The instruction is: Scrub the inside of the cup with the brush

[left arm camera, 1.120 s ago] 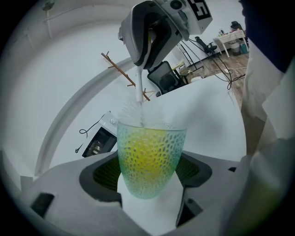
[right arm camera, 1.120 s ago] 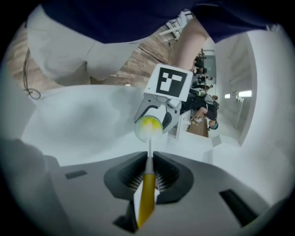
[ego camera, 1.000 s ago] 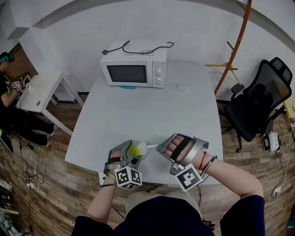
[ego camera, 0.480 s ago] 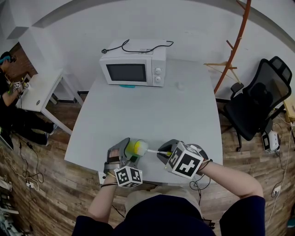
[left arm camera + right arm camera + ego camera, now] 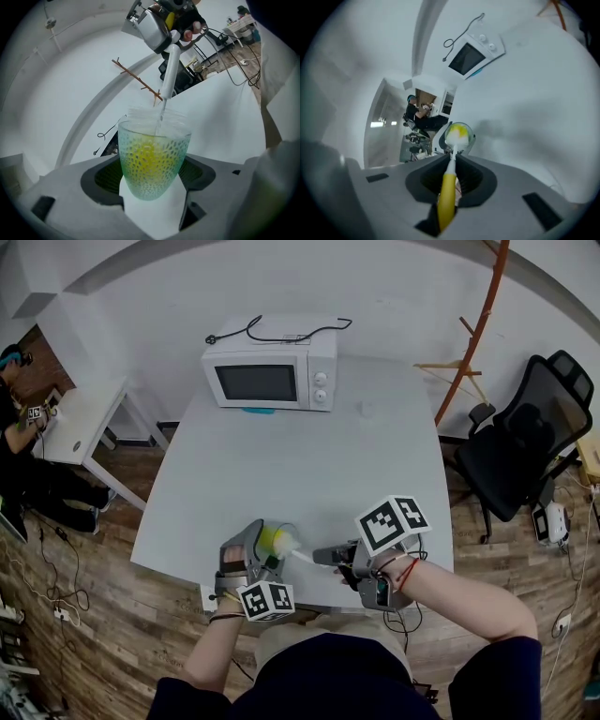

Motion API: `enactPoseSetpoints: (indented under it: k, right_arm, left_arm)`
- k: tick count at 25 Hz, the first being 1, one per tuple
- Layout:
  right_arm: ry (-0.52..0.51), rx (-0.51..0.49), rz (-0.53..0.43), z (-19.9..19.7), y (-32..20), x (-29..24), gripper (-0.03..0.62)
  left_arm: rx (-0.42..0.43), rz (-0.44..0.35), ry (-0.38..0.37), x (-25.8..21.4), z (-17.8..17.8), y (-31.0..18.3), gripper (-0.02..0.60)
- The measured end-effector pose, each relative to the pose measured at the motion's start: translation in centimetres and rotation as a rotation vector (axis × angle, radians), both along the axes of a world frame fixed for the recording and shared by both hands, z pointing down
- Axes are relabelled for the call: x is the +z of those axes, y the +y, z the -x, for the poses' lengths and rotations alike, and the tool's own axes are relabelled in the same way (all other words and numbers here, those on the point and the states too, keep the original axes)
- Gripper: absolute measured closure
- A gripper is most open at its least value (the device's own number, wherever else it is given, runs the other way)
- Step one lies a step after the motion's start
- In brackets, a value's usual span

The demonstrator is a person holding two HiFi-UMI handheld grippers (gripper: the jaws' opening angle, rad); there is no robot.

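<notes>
Head view first: the left gripper (image 5: pixel 255 557) has the cup (image 5: pixel 275 539) at the near edge of the grey table (image 5: pixel 281 465). The right gripper (image 5: pixel 330 556) is just to the right of it, and the brush (image 5: pixel 305 557) runs from it leftward into the cup's mouth. You can see a yellow blob inside the cup, which is the brush head. A white microwave (image 5: pixel 272 379) sits at the far side of the table with a black cord lying on top of it. There's a black office chair (image 5: pixel 525 442) off to the right, and a person at a small desk at the far left.

Left gripper view: both jaws are pressed onto the sides of the cup, near its base. It's clear with a dimpled texture and a green tint. The yellow bristles are well down inside it, and the thin white stem goes out through the rim up to the other gripper.

Right gripper view: the jaws are closed tight on the brush's yellow handle. The white stem runs straight ahead and the bristle end sits inside the cup's open mouth. Apart from the brush head, I can't see anything else in the cup.
</notes>
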State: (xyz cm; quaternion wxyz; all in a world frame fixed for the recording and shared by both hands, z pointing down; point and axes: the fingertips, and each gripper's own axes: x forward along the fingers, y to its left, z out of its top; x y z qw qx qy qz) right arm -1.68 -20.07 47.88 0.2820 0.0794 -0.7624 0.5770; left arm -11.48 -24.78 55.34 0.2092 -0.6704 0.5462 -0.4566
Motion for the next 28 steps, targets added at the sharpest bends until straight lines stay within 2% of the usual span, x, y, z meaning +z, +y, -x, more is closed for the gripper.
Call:
enactPoseSetpoints:
  k: [2,7,12,16,19,23,25,28]
  right_arm:
    - [-0.011,0.031,0.042,0.0,0.1,0.0,0.545]
    - [-0.004,0.03,0.023,-0.3,0.2,0.1,0.545]
    - [0.012,0.006,-0.07,-1.0,-0.1,0.4,0.545]
    - [0.011,-0.001,-0.138,-2.4,-0.4,0.0,0.545]
    - [-0.013,0.015,-0.152,-4.0,-0.1,-0.3,0.545]
    - [-0.044,0.073,-0.152,-6.3,0.0,-0.3,0.545]
    - [-0.076,0.13,-0.148,-7.3,-0.3,-0.2,0.545]
    - [-0.155,0.244,-0.133,-8.4,-1.2,-0.3,0.545]
  left_arm:
    - [-0.007,-0.009,0.005,-0.1,0.0,0.1,0.206]
    - [-0.017,-0.005,0.023,-0.1,-0.4,0.1,0.206]
    - [-0.017,-0.003,0.043,0.5,0.0,-0.6,0.206]
    - [-0.053,0.02,0.111,1.1,0.5,-1.6,0.206]
    - [-0.085,0.05,0.187,2.0,0.8,-2.3,0.206]
    - [-0.117,0.128,0.326,4.6,0.4,-3.2,0.204]
    - [-0.135,0.172,0.423,6.0,-0.1,-3.5,0.206]
    - [-0.169,0.224,0.611,7.4,-1.1,-4.1,0.205]
